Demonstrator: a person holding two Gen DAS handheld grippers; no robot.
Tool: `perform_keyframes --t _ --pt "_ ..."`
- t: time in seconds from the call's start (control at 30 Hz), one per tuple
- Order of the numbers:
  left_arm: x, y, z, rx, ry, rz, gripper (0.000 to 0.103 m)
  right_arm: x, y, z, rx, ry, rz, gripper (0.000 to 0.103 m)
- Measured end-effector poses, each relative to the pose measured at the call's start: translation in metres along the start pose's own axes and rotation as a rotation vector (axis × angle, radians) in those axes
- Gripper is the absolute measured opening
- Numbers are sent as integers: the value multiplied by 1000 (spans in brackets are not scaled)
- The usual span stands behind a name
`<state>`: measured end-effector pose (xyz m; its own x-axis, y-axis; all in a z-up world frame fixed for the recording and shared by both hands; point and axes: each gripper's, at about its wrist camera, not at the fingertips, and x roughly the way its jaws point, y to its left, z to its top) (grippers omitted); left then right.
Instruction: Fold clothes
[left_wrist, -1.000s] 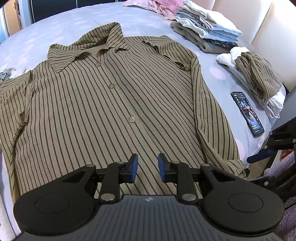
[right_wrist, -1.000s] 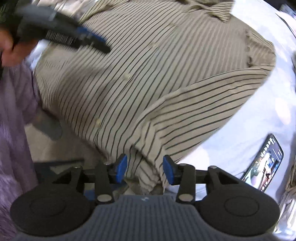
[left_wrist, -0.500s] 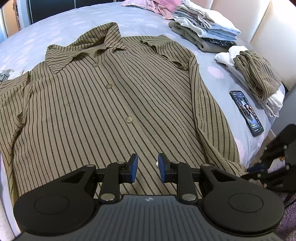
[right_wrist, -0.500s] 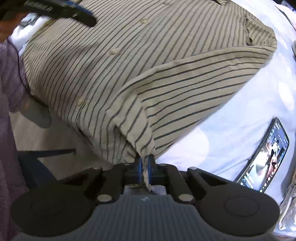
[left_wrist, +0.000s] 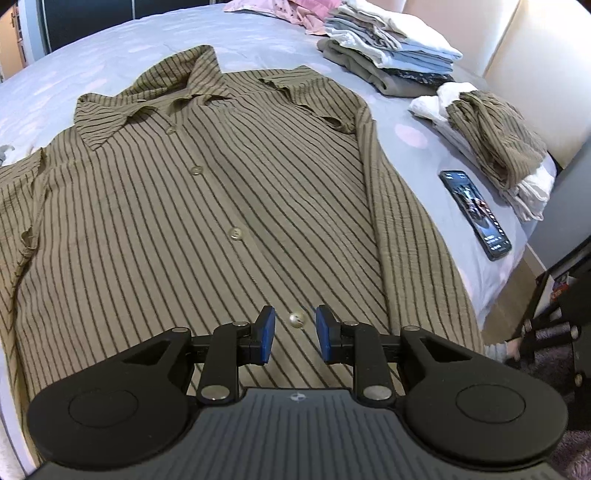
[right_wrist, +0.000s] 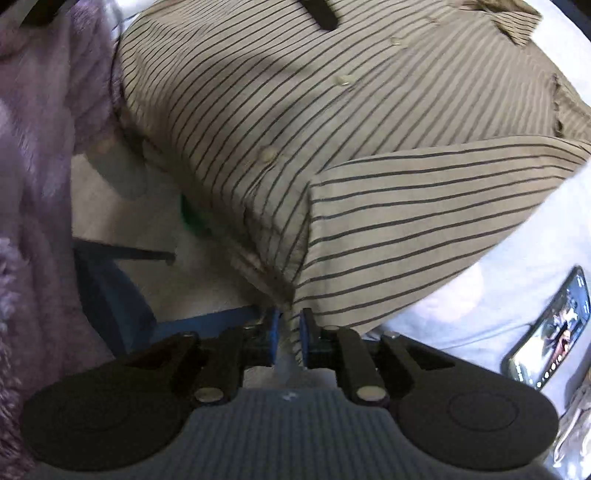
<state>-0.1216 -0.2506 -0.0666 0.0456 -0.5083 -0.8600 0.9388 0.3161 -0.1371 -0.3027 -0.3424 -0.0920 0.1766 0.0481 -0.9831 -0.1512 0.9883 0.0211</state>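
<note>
Olive-brown striped button-up shirt (left_wrist: 229, 192): left sleeve runs off the frame's left edge; hem hidden behind the gripper body. Right wrist view: motion-blurred throughout. Fuzzy purple fabric (right_wrist: 40, 155) at left is smeared, cut by the edge. Small green patch (right_wrist: 192, 218) under the shirt's edge, cannot tell what it is. Black smartphone (right_wrist: 550, 332) screen content is unreadable. Stack of folded pale clothes (left_wrist: 388, 55): individual garments indistinguishable.

Bright, even daylight; heavy fisheye bending at the edges.
Left wrist view is sharp; right wrist view is motion-blurred, with a soft shadow across the shirt (right_wrist: 258, 122).
</note>
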Motion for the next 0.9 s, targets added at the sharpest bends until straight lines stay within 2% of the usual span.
perform_keyframes --t 0.07,0.13,0.33,0.43,0.5,0.6,0.77,0.9 --pt "1 -4 -2 0 2 -18 23 -4 -8 0 35 -4 -18 23" --pt "3 -10 -4 -1 11 -43 23 -6 -16 -1 65 12 -40 31" --pt "21 -34 2 -2 105 -91 23 -1 -37 -4 113 110 -133 32" --pt "32 -47 7 -1 165 -103 23 -8 -56 -5 130 128 -163 32" --pt "39 -55 11 0 203 -112 23 -17 -70 -6 130 122 -194 33" --pt "51 -61 19 4 219 -117 23 -31 -93 -7 132 99 -251 37" --pt "72 -71 25 13 263 -122 23 -46 -129 -4 174 28 -313 45" --pt "90 -74 24 10 329 -71 23 -68 -164 1 183 -9 -370 51"
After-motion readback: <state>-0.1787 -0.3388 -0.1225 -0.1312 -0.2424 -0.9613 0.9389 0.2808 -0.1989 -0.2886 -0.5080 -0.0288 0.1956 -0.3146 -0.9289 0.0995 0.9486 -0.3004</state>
